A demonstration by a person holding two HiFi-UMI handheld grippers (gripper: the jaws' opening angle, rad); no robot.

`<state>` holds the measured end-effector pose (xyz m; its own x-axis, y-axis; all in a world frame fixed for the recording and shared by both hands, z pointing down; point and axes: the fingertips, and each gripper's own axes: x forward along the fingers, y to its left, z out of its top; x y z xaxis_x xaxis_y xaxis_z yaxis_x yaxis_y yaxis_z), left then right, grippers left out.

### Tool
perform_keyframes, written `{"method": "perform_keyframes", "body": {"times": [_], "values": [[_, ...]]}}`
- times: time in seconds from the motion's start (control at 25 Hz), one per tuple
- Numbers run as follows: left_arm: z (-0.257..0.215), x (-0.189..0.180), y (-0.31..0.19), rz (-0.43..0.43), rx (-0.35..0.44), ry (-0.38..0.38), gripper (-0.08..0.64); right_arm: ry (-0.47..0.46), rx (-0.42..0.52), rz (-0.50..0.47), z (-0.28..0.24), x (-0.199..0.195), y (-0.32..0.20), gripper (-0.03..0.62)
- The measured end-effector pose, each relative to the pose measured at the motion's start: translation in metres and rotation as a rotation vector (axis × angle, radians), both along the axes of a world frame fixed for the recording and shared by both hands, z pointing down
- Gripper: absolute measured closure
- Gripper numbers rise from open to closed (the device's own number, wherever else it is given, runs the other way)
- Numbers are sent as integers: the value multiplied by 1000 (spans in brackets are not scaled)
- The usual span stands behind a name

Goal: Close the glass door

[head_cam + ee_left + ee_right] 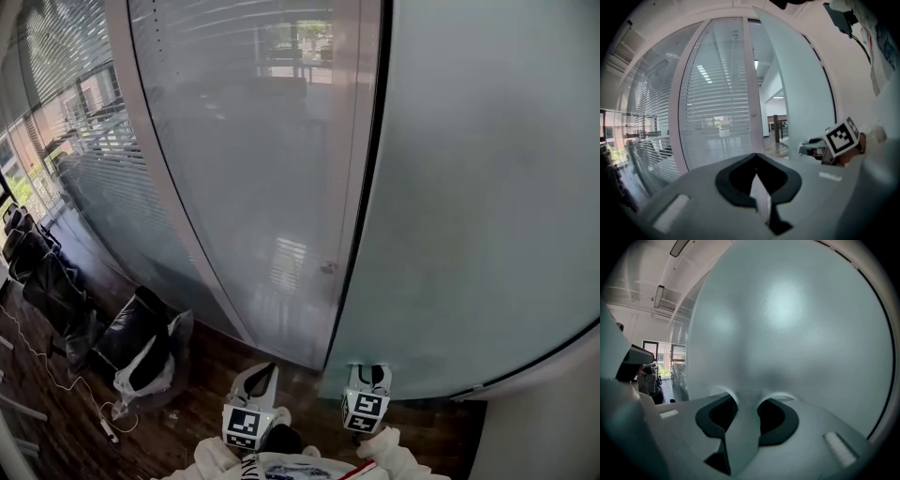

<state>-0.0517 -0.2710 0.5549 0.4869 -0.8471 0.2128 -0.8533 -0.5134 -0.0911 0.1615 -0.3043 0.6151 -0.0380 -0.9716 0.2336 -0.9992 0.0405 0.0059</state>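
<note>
Right gripper (pixel 367 398) pinches free edge of glass door (pixel 469 187), with frosted pane wedged between jaws. Door fills right side of head view, standing open from fixed pane with blinds (pixel 253 141) at left. Judgement: large leaf, likely heavy and rigid; smooth, slippery under pads, brittle at edge. Best hold is that free edge, far from hinge; push slowly. Both grippers low, near level, close to body. Left gripper (pixel 253 412) pressed together, empty, aimed at fixed pane.
</note>
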Motion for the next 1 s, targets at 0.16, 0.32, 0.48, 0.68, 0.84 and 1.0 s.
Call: {"method": "perform_keyframes", "body": {"times": [0.16, 0.32, 0.48, 0.68, 0.84, 1.0], "values": [[-4, 0, -28, 31, 4, 7, 557, 10, 15, 29, -4, 3, -9, 466], [1, 3, -50, 69, -6, 9, 557, 12, 35, 59, -4, 4, -16, 466], [3, 7, -74, 113, -13, 10, 557, 15, 48, 88, -7, 8, -23, 466], [7, 11, -101, 167, -20, 15, 557, 18, 49, 117, -6, 11, -34, 466], [10, 17, -116, 206, -27, 22, 557, 16, 51, 136, -5, 15, -42, 465], [11, 22, -129, 249, -31, 34, 557, 15, 54, 156, -5, 19, -50, 465]]}}
